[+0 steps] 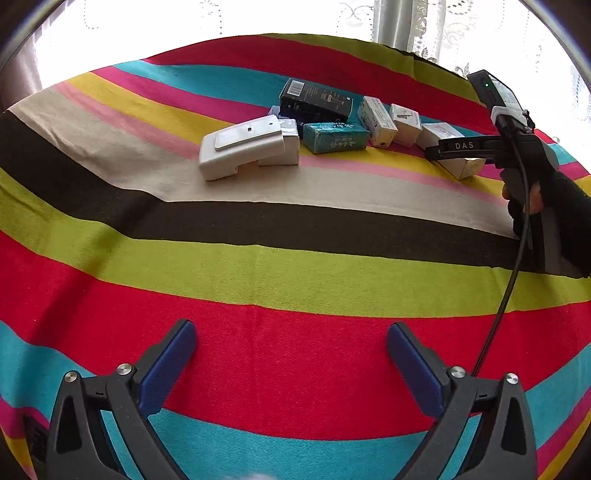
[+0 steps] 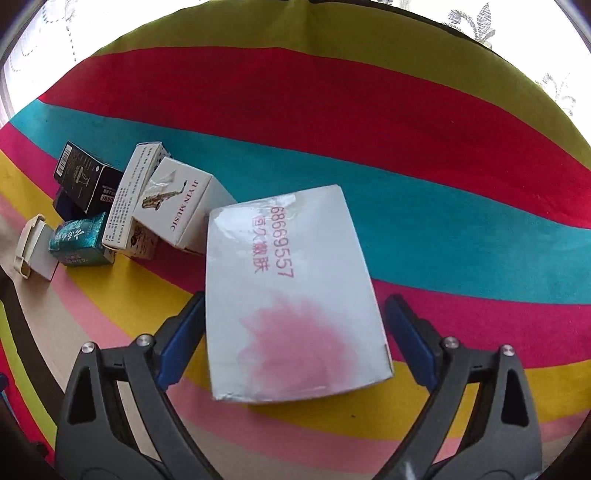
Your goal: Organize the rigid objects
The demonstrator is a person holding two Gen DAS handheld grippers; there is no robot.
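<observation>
A white box with pink print [image 2: 295, 295] lies on the striped cloth between the fingers of my right gripper [image 2: 295, 328]. The jaws are open: the left pad is at the box's edge, the right pad stands apart from it. The box also shows in the left wrist view [image 1: 443, 136], partly behind my right gripper [image 1: 443, 151]. A row of boxes lies to its left: a saxophone box [image 2: 181, 206], a white text box [image 2: 127, 206], a teal box [image 2: 79, 238], a black box [image 2: 86, 181] and a white plastic device [image 1: 243, 147]. My left gripper [image 1: 291, 350] is open and empty over the cloth, well short of the row.
The striped cloth [image 1: 258, 266] covers the whole table. A bright window with lace curtain [image 1: 295, 14] lies beyond the far edge. The right gripper's cable [image 1: 506, 295] hangs across the right side of the left wrist view.
</observation>
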